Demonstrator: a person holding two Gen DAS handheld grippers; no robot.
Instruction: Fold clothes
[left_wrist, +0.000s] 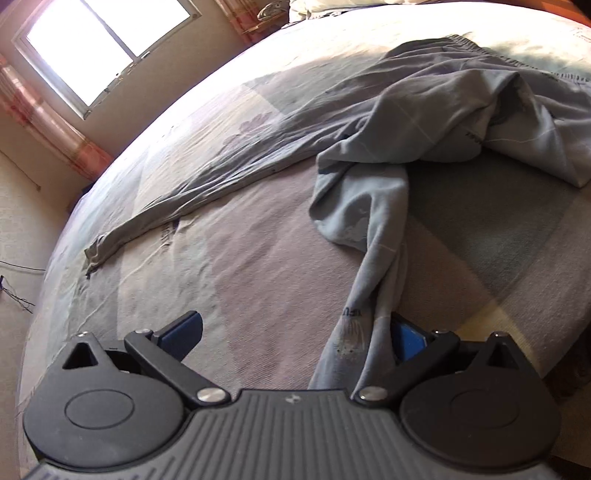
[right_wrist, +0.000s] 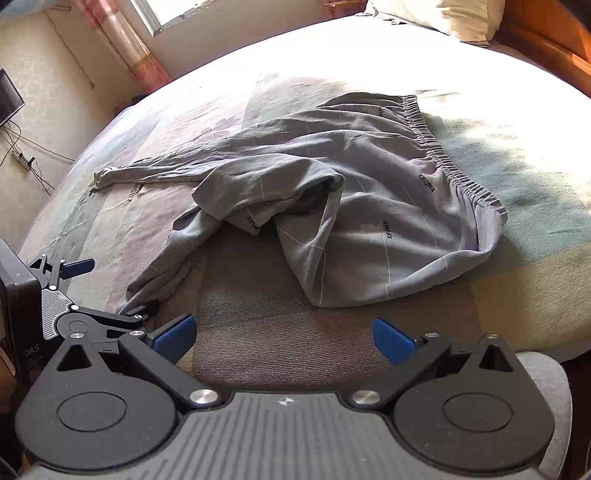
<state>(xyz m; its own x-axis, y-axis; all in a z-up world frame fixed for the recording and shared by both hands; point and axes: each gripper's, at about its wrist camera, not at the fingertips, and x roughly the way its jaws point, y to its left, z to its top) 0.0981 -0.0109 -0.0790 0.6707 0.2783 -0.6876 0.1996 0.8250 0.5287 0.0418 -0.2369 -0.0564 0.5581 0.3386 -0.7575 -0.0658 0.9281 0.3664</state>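
Blue-padded and spread wide, my left gripper (left_wrist: 293, 338) straddles the cuff of the near trouser leg (left_wrist: 364, 295) at the bed's (left_wrist: 240, 280) near edge — cloth touches one pad, nothing clamped. My right gripper (right_wrist: 284, 336) hangs wide too, empty. The grey trousers (right_wrist: 362, 192) lie rumpled mid-bed, long axis running from the waistband (right_wrist: 447, 162) toward the headboard side out to the cuffs. I judge a good fold needs the cuff pinched square, then the kinked leg drawn straight.
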